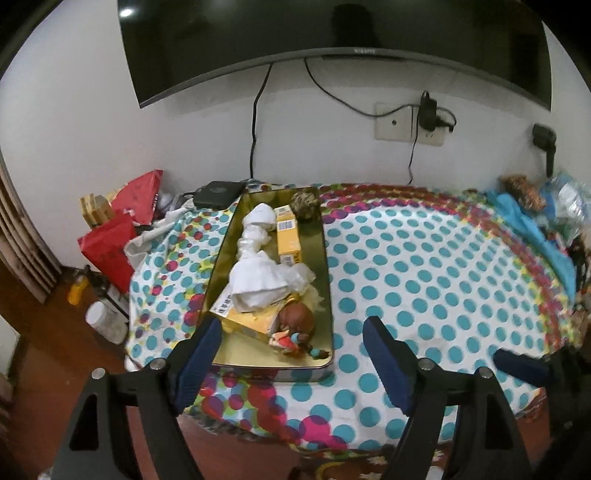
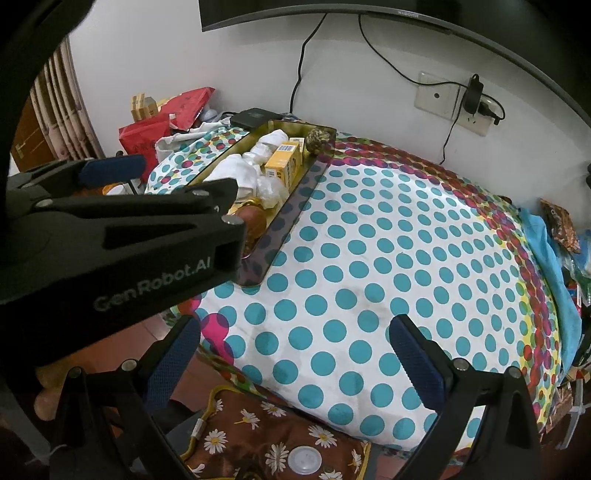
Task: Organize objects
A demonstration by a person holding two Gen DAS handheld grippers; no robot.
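A gold metal tray (image 1: 229, 236) (image 2: 280, 218) sits on the left part of the polka-dot table (image 1: 424, 266). It holds white wrapped bundles (image 1: 258, 273), a yellow box (image 1: 288, 236) (image 2: 282, 164), a brown round toy (image 1: 297, 317), a small colourful figure (image 1: 291, 341) and a woven ball (image 1: 304, 202) (image 2: 319, 139). My left gripper (image 1: 291, 362) is open and empty, just in front of the tray's near end. My right gripper (image 2: 295, 354) is open and empty over the table's near edge, with the left gripper's body (image 2: 122, 236) to its left.
A TV (image 1: 332, 26) hangs on the wall above cables and a socket (image 1: 410, 122). A black box (image 1: 218, 192) lies behind the tray. Red bags (image 1: 114, 243) and bottles stand on the floor at left. Blue cloth (image 1: 532, 229) and clutter line the right edge. A flowered cushion (image 2: 266, 435) lies below.
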